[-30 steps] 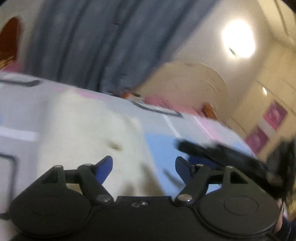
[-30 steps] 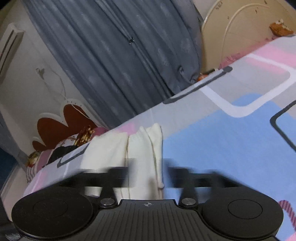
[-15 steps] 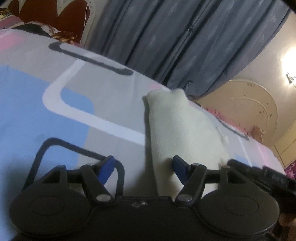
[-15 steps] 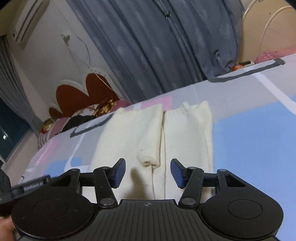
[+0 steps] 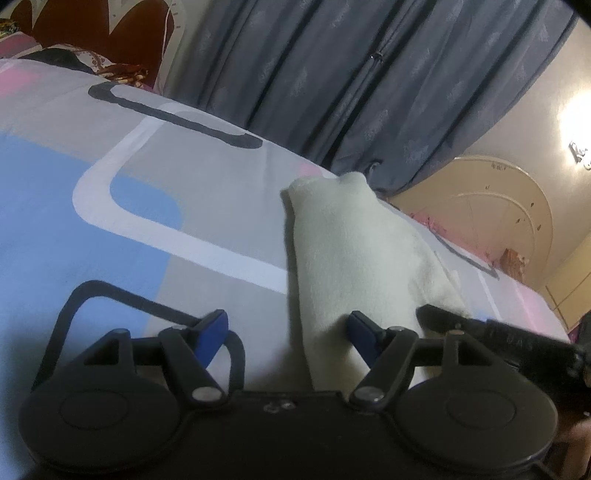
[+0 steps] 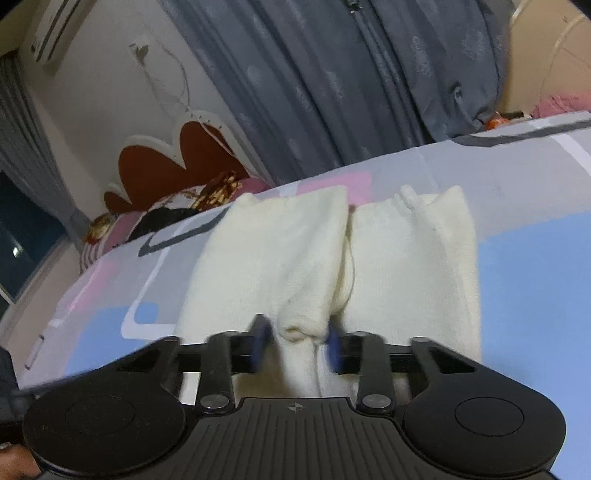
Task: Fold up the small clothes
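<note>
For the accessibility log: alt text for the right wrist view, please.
The right gripper is closing its blue pads on a bunched fold of a cream garment lying on a patterned bedsheet, with grey curtains behind.

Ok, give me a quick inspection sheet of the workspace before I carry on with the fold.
Surface: bedsheet with grey, blue, pink and white blocks.
Job's things: cream knitted garment, sides folded inward, lying flat.
Clutter: patterned bedding by the headboard.
Grippers: left hand-held gripper open, straddling the garment's edge; right hand-held gripper closing, a cuff-like fold of the garment between its jaws.
Cables: white cord on the wall.
Surroundings: grey-blue curtain, red scalloped headboard, wall air conditioner.
</note>
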A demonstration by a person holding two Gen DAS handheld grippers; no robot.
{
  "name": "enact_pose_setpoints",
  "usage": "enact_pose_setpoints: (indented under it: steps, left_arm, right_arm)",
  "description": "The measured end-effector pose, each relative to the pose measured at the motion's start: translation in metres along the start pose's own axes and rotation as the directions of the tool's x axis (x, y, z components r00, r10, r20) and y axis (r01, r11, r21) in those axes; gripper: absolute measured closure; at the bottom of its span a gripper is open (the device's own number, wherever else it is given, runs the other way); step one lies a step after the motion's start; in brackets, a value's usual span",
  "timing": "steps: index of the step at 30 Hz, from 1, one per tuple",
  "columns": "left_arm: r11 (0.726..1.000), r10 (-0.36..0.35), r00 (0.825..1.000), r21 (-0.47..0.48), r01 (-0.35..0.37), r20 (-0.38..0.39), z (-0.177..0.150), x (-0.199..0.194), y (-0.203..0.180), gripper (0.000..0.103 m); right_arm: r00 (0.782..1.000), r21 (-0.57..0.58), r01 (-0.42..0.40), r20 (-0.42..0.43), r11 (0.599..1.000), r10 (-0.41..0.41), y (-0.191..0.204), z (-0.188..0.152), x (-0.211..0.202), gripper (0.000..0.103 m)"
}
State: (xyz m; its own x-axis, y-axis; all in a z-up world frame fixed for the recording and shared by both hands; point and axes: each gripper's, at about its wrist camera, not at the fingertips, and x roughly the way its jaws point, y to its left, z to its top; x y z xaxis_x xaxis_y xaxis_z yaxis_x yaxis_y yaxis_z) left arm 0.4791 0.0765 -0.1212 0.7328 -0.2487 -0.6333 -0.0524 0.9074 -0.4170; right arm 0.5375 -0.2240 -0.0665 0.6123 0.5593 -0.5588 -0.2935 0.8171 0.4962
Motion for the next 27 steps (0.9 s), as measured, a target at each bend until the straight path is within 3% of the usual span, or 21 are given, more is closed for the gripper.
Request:
enact_pose_setpoints:
  steps: [4,8,10,12,14,18,19,20,23,25,27]
  left_arm:
    - [0.998,-0.053,0.999,0.021,0.053,0.000,0.005,-0.004,-0.011,0.036]
    - [0.986,-0.146,0.989,0.075,0.147,-0.030,0.007,-0.004,-0.036,0.032]
    - [0.983,-0.090,0.992,0.151,0.103,-0.086,0.003,0.008,-0.050,0.033]
    - [0.977,-0.040,0.989,0.202,0.069,-0.142,-0.004,0.021,-0.057,0.031]
    - [0.978,-0.043,0.988,0.194,0.071,-0.146,-0.008,0.024,-0.056,0.031]
    - [0.980,-0.061,0.989,0.180,0.085,-0.134,-0.005,0.020,-0.052,0.032]
    - [0.981,-0.063,0.989,0.174,0.086,-0.133,-0.004,0.020,-0.052,0.031]
    - [0.981,-0.058,0.990,0.177,0.081,-0.131,-0.004,0.021,-0.051,0.030]
    - [0.982,-0.059,0.989,0.168,0.081,-0.132,-0.004,0.021,-0.049,0.028]
    - [0.982,-0.061,0.989,0.167,0.083,-0.136,-0.005,0.022,-0.051,0.028]
    - [0.980,-0.086,0.987,0.167,0.108,-0.135,-0.002,0.021,-0.053,0.031]
  right_arm:
    - [0.996,-0.145,0.043,0.084,0.989,-0.031,0.022,-0.004,-0.024,0.089]
    - [0.989,-0.138,0.057,0.140,0.989,-0.038,0.015,-0.009,-0.061,0.089]
    - [0.988,-0.102,0.092,0.137,0.991,-0.077,0.000,-0.014,-0.066,0.089]
    - [0.992,-0.017,0.101,0.075,0.995,-0.100,-0.023,-0.018,-0.057,0.089]
    - [0.995,0.027,0.097,0.036,0.995,-0.098,-0.034,-0.021,-0.050,0.089]
    - [0.995,0.032,0.082,0.047,0.996,-0.083,-0.033,-0.019,-0.056,0.087]
    - [0.995,0.036,0.082,0.047,0.996,-0.084,-0.033,-0.016,-0.056,0.084]
    - [0.995,0.038,0.091,0.047,0.995,-0.093,-0.032,-0.013,-0.054,0.074]
    - [0.996,0.033,0.082,0.044,0.996,-0.083,-0.035,-0.012,-0.055,0.075]
    - [0.996,0.033,0.070,0.048,0.997,-0.072,-0.037,-0.010,-0.057,0.088]
    - [0.994,0.020,0.077,0.069,0.997,-0.079,-0.036,-0.010,-0.066,0.089]
